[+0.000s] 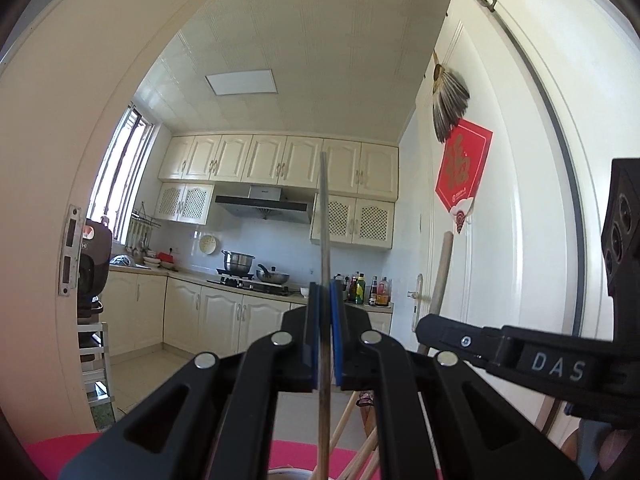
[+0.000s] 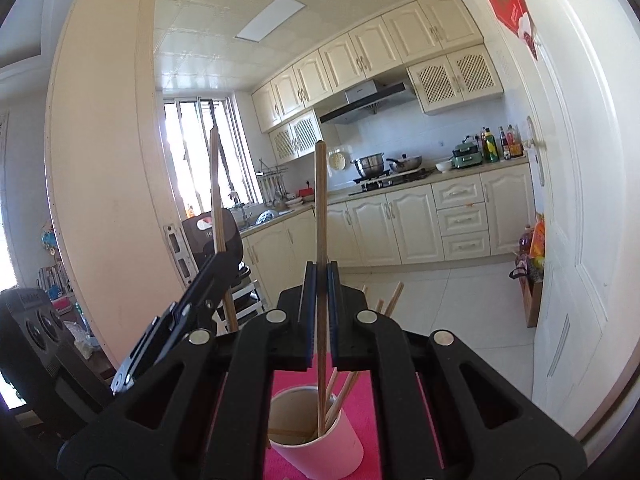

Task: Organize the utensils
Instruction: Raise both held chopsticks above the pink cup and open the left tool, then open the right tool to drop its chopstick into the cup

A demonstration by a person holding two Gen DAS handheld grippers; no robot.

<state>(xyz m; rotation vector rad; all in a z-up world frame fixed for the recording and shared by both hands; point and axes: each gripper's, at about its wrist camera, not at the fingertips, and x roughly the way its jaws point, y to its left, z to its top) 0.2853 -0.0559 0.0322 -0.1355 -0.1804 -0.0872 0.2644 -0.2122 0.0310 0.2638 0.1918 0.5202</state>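
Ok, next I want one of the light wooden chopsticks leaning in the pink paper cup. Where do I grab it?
Probably the free upper end: the light wooden chopsticks lean right, clear of the pink paper cup's rim, and fan apart there. Come from the right, jaws across the shaft. The right claw is shut on another chopstick; release that first.

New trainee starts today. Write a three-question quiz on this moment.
1. True or false: the right gripper is shut on a chopstick.
2. What stands under that chopstick? A) plate B) paper cup C) pot
3. What colour is the mat under the cup?

Key: 1 true: the left gripper is shut on its own chopstick too. 2 B. 3 pink.
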